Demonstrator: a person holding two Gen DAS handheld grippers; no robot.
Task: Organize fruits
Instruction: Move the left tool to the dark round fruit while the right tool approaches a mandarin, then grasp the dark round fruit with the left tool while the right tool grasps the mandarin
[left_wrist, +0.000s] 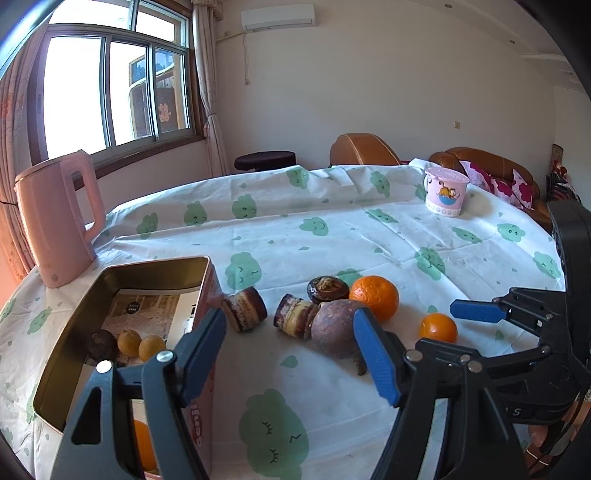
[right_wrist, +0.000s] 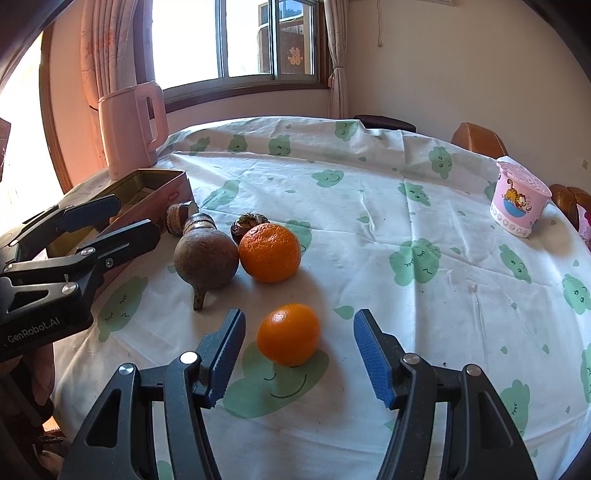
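A metal tin (left_wrist: 77, 325) at the table's left holds a dark fruit (left_wrist: 101, 344), two small yellow-brown fruits (left_wrist: 129, 342) and an orange one low down. On the cloth lie a large orange (right_wrist: 269, 253), a small orange (right_wrist: 288, 334), a big brown round fruit (right_wrist: 206, 260) with a stem, and three dark chestnut-like pieces (left_wrist: 245, 308). My left gripper (left_wrist: 290, 349) is open and empty, beside the tin's right wall. My right gripper (right_wrist: 299, 356) is open, its pads on either side of the small orange, not touching.
A pink kettle (left_wrist: 55, 218) stands behind the tin at the table's left edge. A pink cartoon cup (right_wrist: 517, 201) stands far right. The round table wears a white cloth with green clouds (right_wrist: 369, 184). Brown chairs stand behind.
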